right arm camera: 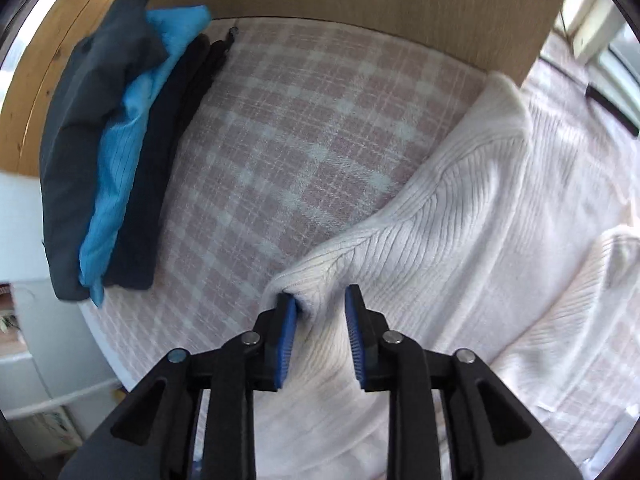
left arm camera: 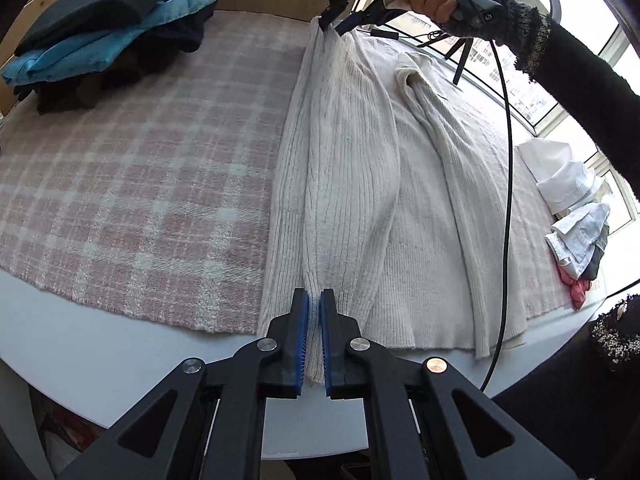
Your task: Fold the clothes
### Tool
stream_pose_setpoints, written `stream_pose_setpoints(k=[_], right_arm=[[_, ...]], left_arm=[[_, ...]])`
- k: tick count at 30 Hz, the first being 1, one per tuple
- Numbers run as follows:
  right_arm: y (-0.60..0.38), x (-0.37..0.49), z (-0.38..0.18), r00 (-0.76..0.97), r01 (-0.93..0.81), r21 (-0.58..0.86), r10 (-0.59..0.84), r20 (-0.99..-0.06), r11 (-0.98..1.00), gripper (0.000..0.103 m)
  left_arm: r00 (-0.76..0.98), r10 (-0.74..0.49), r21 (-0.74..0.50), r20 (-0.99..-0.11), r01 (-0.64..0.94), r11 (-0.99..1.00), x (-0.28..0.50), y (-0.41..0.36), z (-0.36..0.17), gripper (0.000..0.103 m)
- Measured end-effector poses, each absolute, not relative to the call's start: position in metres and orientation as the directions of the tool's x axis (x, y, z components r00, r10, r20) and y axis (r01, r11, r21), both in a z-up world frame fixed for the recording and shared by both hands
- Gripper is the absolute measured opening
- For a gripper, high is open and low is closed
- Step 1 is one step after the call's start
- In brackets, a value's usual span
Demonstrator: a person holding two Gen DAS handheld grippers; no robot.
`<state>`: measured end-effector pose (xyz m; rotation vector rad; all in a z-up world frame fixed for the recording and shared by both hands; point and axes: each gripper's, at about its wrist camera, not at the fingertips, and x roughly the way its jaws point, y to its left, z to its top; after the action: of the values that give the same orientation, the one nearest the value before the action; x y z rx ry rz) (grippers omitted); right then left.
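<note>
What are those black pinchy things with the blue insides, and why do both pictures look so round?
They are tongs that a person holds, one in each hand, to fold clothes. A small camera with a very wide lens sits on each, so the pictures bend round.

One picture looks along the left tongs, pinched shut on the bottom edge of a cream knitted sweater. Far off you see the person's right hand holding the other tongs at the sweater's top.

The other picture looks along the right tongs; the blue pads stand apart, with a fold of sweater between them.

The sweater lies on a pink checked blanket. A folded pile of dark and blue clothes and a heap of white clothes wait nearby.
</note>
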<state>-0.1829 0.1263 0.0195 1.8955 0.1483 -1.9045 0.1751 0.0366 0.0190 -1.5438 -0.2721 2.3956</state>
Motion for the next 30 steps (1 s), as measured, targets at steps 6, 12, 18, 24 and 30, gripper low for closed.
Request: stream_pose_setpoints(k=[6, 12, 18, 24, 30], right_arm=[[0.105, -0.159, 0.006, 0.038, 0.454, 0.146, -0.144, -0.989, -0.879, 0.031], [0.106, -0.169, -0.017, -0.015, 0.421, 0.088, -0.104, -0.995, -0.903, 0.013], [0.115, -0.187, 0.004, -0.088, 0.363, 0.131, -0.174, -0.981, -0.923, 0.008], [0.100, -0.191, -0.005, -0.098, 0.381, 0.124, -0.174, -0.980, -0.916, 0.012], [0.157, -0.195, 0.049, -0.102, 0.321, 0.401, -0.452, -0.886, -0.858, 0.018]], left_arm=[[-0.393, 0.340, -0.320, -0.854, -0.117, -0.940, 0.171, 0.033, 0.018, 0.004], [-0.394, 0.357, -0.339, -0.847, -0.118, -0.934, 0.172, 0.034, 0.019, 0.004], [-0.437, 0.532, -0.564, -0.725, -0.065, -0.823, 0.178, 0.012, 0.035, 0.004], [-0.413, 0.330, -0.382, -0.849, 0.047, -0.923, 0.172, 0.002, 0.017, 0.004], [-0.468, 0.310, -0.326, -0.827, -0.048, -0.944, 0.175, 0.021, 0.046, 0.004]])
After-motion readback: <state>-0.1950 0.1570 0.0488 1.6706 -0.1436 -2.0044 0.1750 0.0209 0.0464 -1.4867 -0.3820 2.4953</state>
